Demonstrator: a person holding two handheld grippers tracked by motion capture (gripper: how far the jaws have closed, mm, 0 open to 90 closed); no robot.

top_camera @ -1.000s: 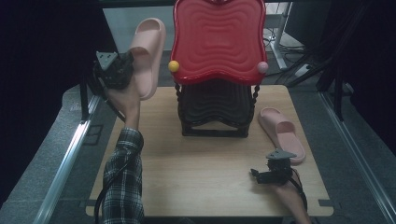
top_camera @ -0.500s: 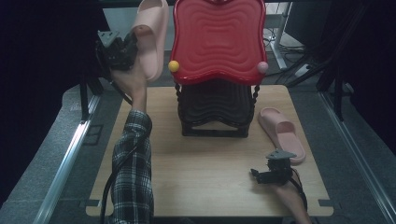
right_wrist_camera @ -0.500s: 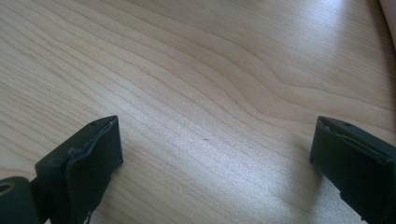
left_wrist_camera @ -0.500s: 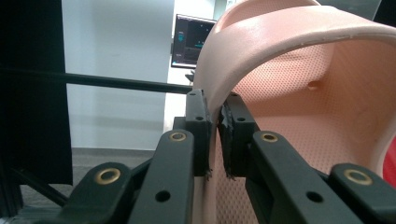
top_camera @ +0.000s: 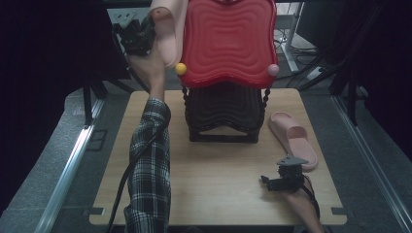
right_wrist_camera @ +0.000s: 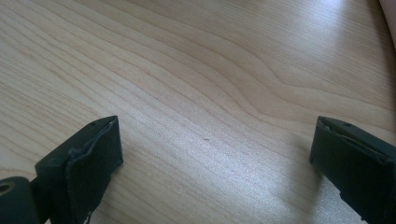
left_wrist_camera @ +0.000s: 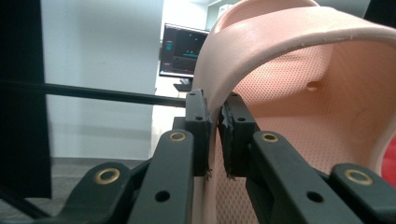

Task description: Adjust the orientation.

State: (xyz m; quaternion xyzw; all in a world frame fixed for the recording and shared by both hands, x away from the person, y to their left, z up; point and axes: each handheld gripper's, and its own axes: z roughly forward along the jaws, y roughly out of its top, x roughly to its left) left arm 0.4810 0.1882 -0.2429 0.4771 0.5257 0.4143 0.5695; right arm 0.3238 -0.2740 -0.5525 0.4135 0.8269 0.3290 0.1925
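Light wood-grain worktop (top_camera: 214, 194), rounded corners, bare across most of the front half. Around it grey floor (top_camera: 58, 160), a metal rail (top_camera: 68, 170) along the left side and another on the right, dark curtains on both sides, cables behind the far edge. The left gripper view looks past a black bar to a pale wall and a lit monitor (left_wrist_camera: 180, 51).

On the far middle of the worktop sits a black wavy rack (top_camera: 223, 111), and on top of it a red wavy tray (top_camera: 228, 41) with a yellow knob (top_camera: 180, 68) at its left corner and a pink knob (top_camera: 273, 70) at its right.

Left tongs (top_camera: 138, 34) are raised high off the worktop at the far left, just beside the tray's left edge — shut narrow on the strap of a pink slipper (top_camera: 167, 29). In the left gripper view the left tongs (left_wrist_camera: 215, 135) pinch the strap edge between both pads, and the slipper (left_wrist_camera: 299, 93) shows its dotted inner sole; a sliver of red sits at the right edge. Plaid sleeve (top_camera: 148, 170) runs up from the front edge, a cable trailing along it.

Second pink slipper (top_camera: 294, 141) lies flat on the worktop right of the rack, near the right edge. Right tongs (top_camera: 286, 177) rest low at the front right, just beside that slipper's near end — spread wide, holding nothing, bare wood between the pads (right_wrist_camera: 88, 158) in the right gripper view.

Open room: front centre and front left of the worktop.
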